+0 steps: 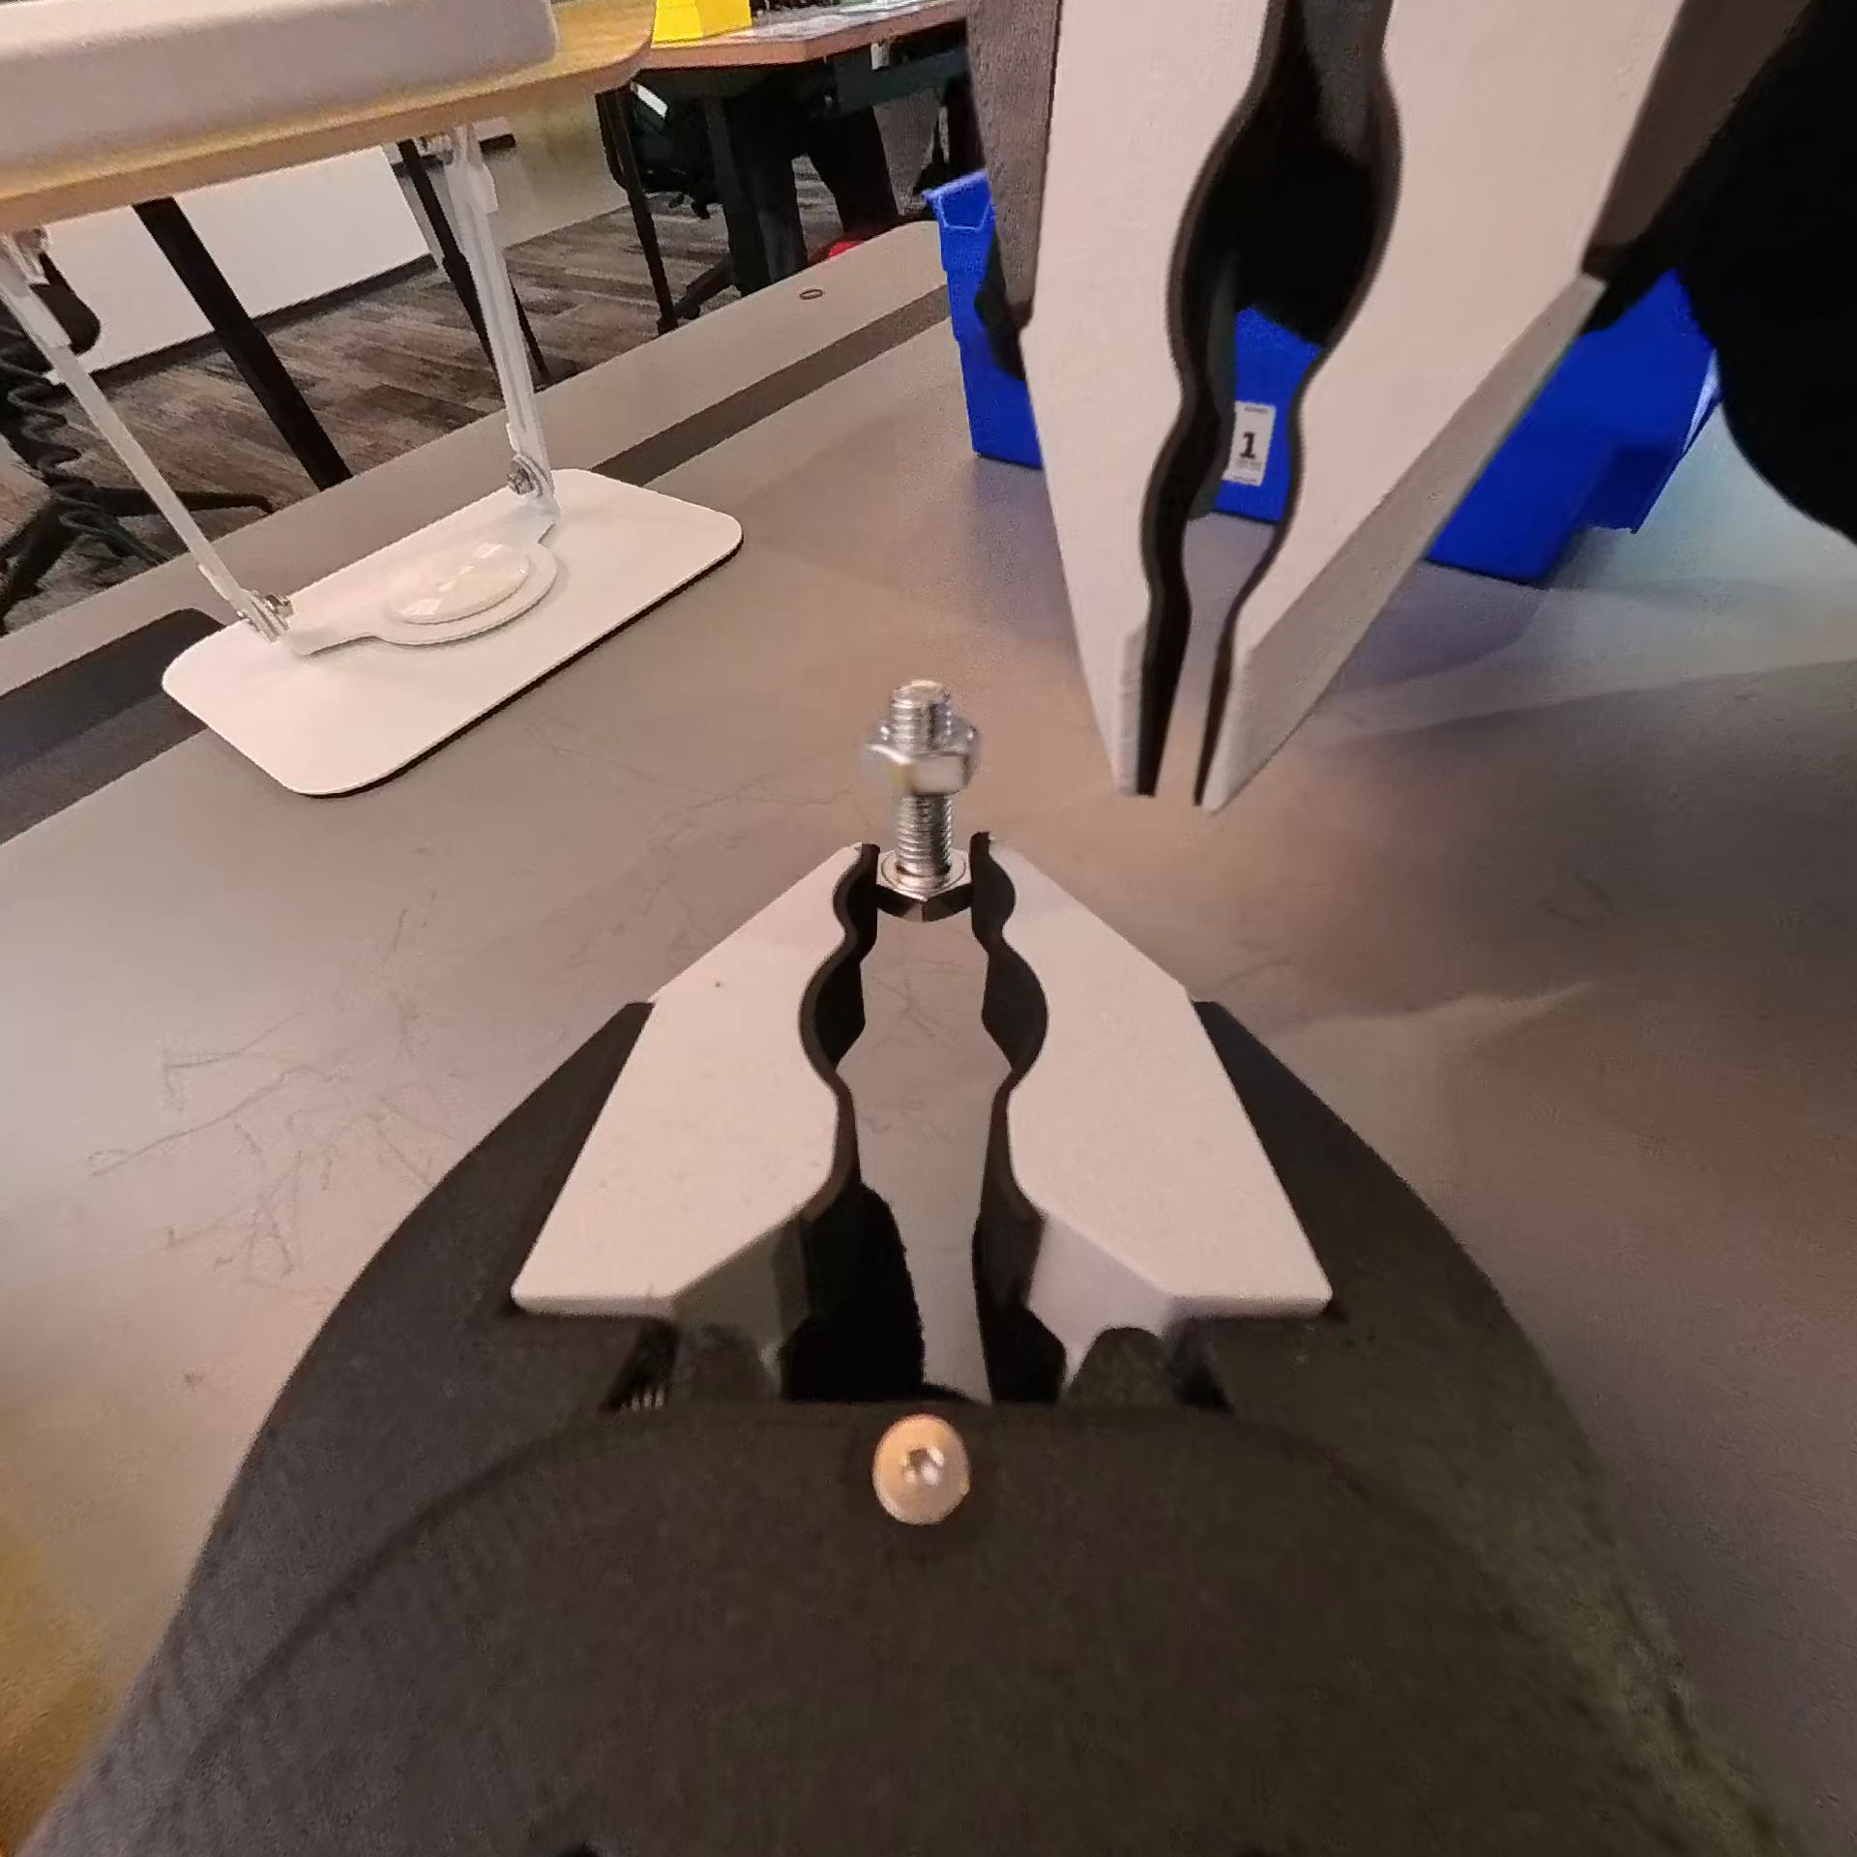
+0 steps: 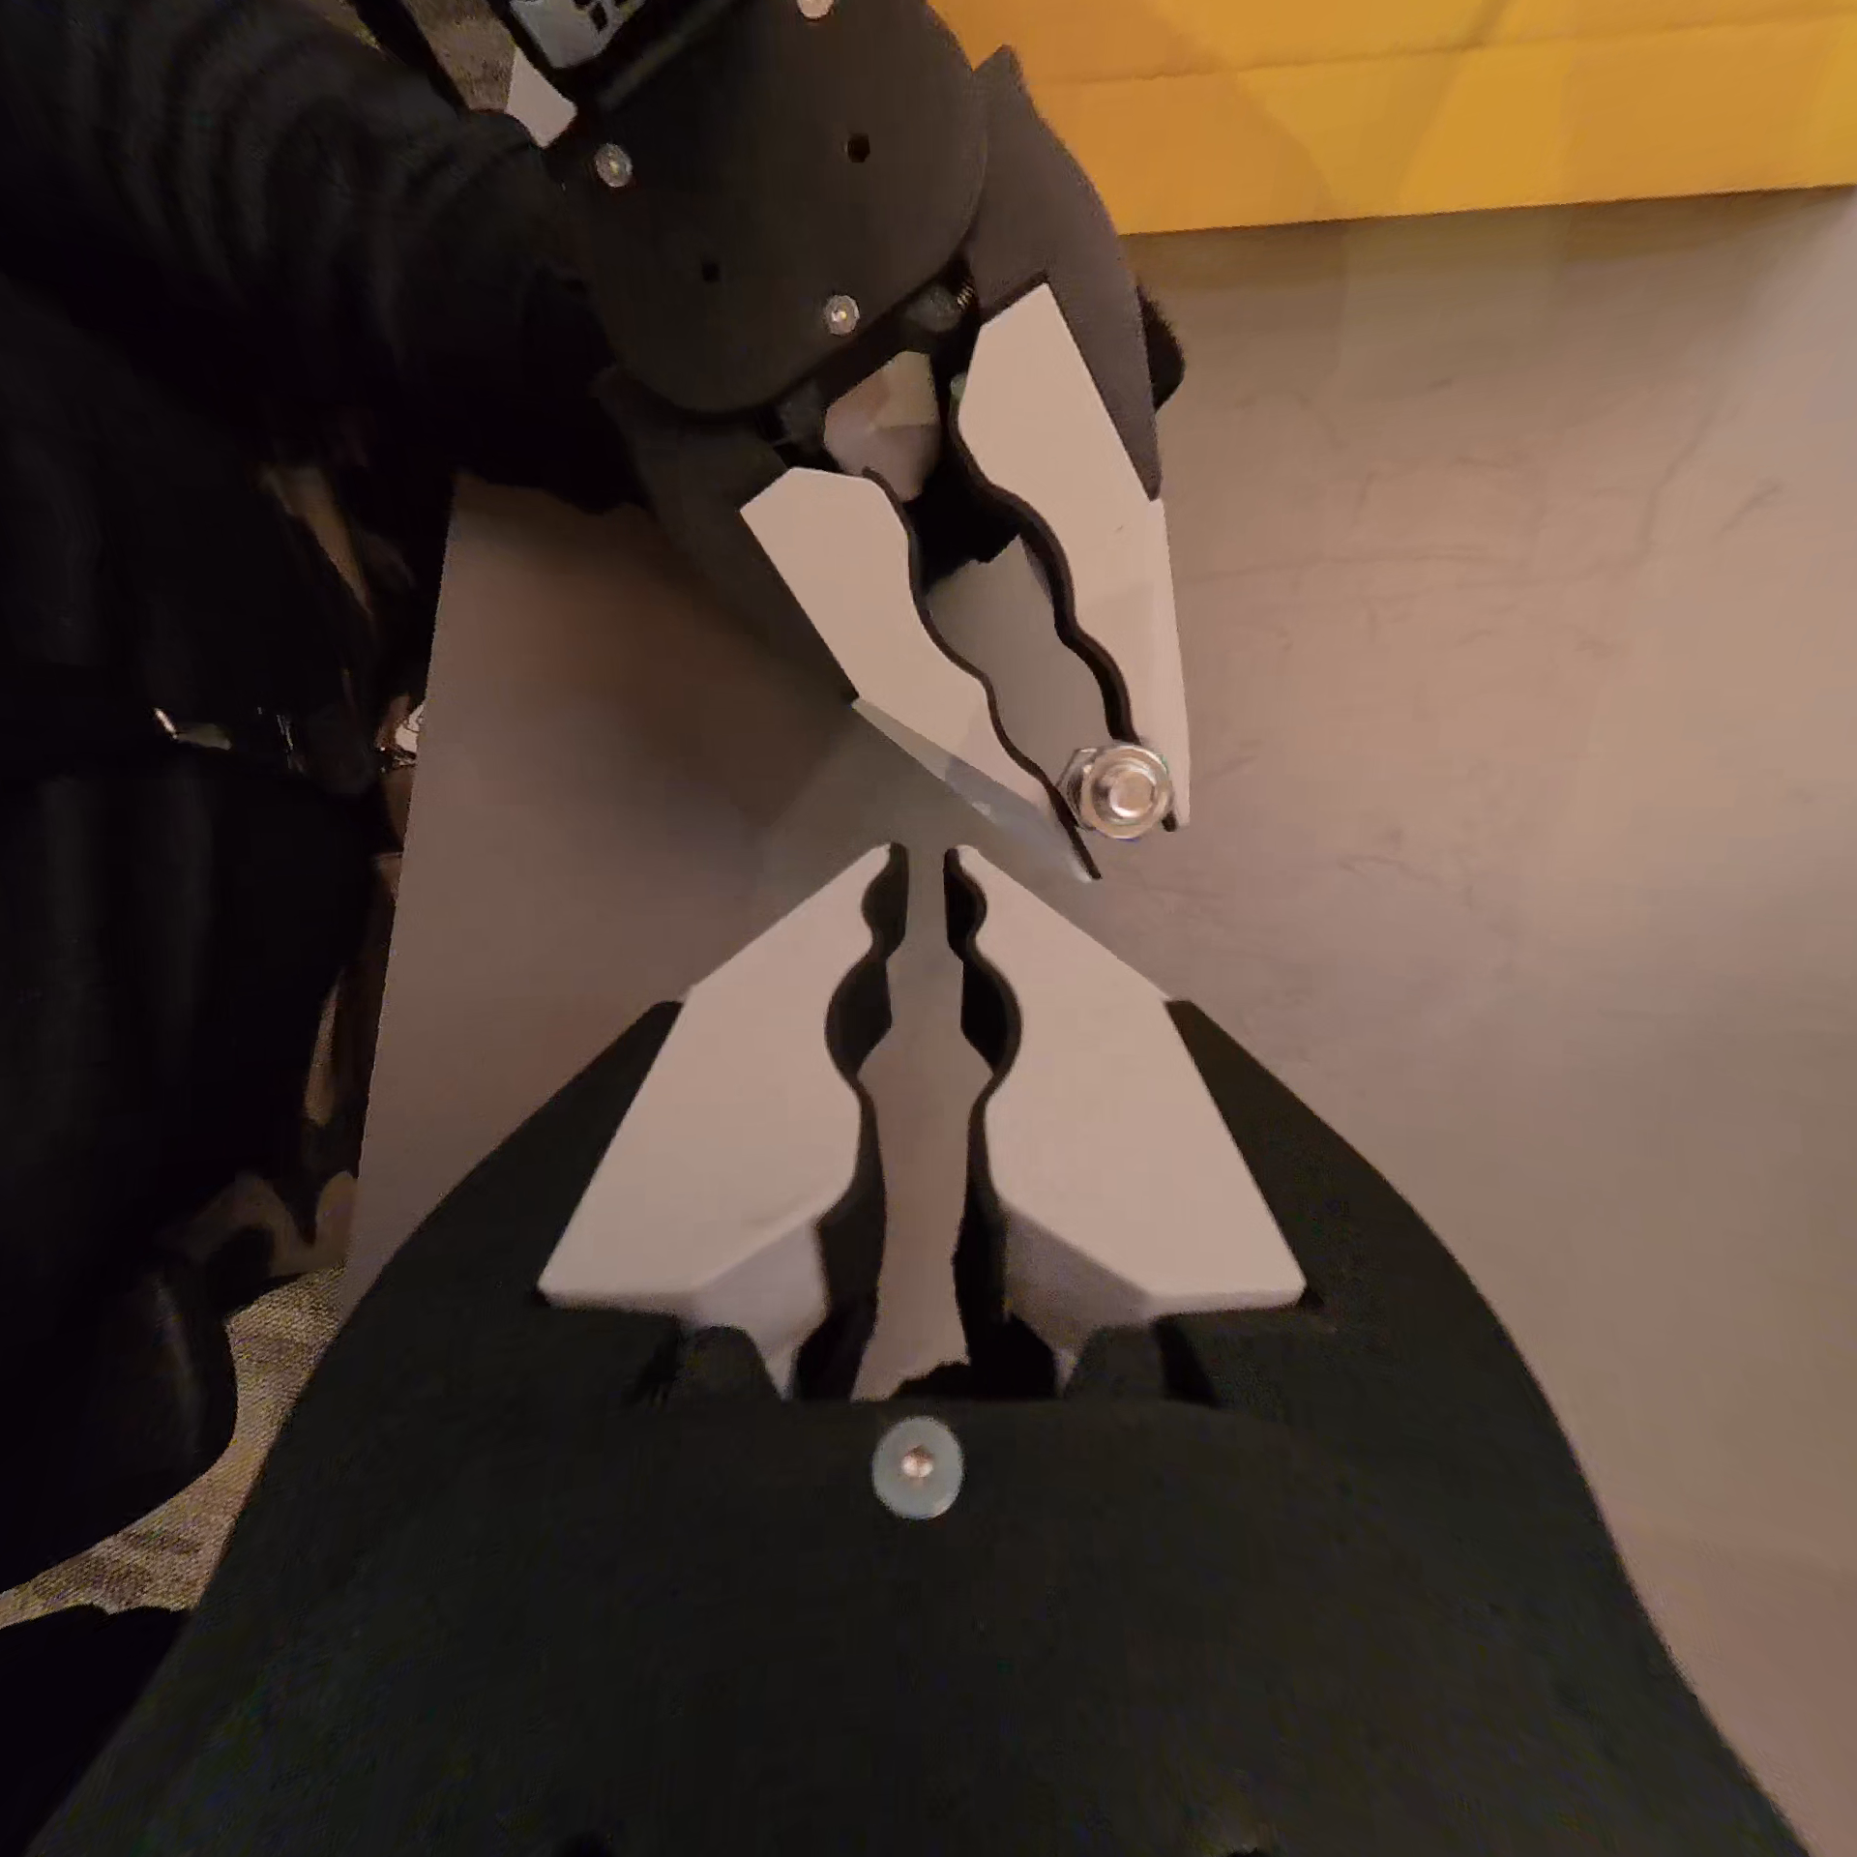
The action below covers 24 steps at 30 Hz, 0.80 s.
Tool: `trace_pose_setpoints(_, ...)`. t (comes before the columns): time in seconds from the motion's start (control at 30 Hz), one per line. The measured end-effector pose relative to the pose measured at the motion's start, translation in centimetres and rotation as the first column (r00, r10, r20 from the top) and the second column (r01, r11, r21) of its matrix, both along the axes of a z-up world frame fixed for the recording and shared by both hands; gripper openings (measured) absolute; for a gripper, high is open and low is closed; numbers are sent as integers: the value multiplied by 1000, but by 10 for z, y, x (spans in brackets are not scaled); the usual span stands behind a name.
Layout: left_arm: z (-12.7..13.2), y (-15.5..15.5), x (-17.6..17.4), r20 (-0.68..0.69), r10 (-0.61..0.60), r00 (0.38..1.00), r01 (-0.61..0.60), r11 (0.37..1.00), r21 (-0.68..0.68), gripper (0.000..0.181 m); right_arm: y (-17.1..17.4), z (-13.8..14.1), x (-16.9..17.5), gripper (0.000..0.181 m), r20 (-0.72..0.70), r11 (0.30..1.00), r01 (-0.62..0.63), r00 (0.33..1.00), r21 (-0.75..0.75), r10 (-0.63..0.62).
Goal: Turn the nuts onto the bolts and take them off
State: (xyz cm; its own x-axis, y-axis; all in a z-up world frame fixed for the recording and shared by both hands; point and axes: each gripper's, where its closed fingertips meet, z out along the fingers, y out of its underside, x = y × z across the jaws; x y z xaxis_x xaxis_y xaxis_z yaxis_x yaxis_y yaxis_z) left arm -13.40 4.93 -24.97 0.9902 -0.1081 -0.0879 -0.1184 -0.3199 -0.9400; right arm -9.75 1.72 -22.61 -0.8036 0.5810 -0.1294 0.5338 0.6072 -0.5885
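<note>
A grey, scuffed worktop (image 1: 402, 1055) fills both views. At its far side in the left wrist view stands a blue bin (image 1: 1537, 472), partly hidden, and to the left a white stand (image 1: 452, 643) rests its flat base on the surface, slim struts rising to a shelf above. A yellow surface (image 2: 1457, 111) lies beyond the worktop's edge in the right wrist view. The left gripper (image 1: 922, 864) lies low and level over the worktop, its jaws closed on the hex head of a bolt (image 1: 916, 834) that stands upright between the tips. The right gripper (image 1: 1178, 799) hangs from above, just to the right of the bolt and apart from it; its jaws are nearly together, a thin slit left between the tips, holding nothing. A nut (image 1: 919, 766) sits threaded on the bolt's shank near the top, with a little thread showing above it and bare thread below it down to the head.
</note>
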Motion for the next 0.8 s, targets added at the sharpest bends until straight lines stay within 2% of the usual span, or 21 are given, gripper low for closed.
trace_pose_setpoints(0.3,0,0,0,-2,0,1000,0,1000,2,16,-2,12,-7,14,-79,1000,21,997,-1,-21)
trace_pose_setpoints(0.4,1,0,0,2,-2,1000,2,1000,5,16,5,21,-24,39,-167,995,103,981,-14,-103)
trace_pose_setpoints(0.5,1,0,1,2,-5,1000,5,1000,8,16,8,20,-32,44,-198,990,139,970,-11,-139)
trace_pose_setpoints(0.67,3,-1,1,-3,-7,1000,7,1000,20,16,4,6,-36,39,-138,989,148,979,-26,-150)
trace_pose_setpoints(0.8,4,-1,2,-4,-10,1000,10,1000,27,16,3,2,-39,27,-123,986,158,979,-50,-163)
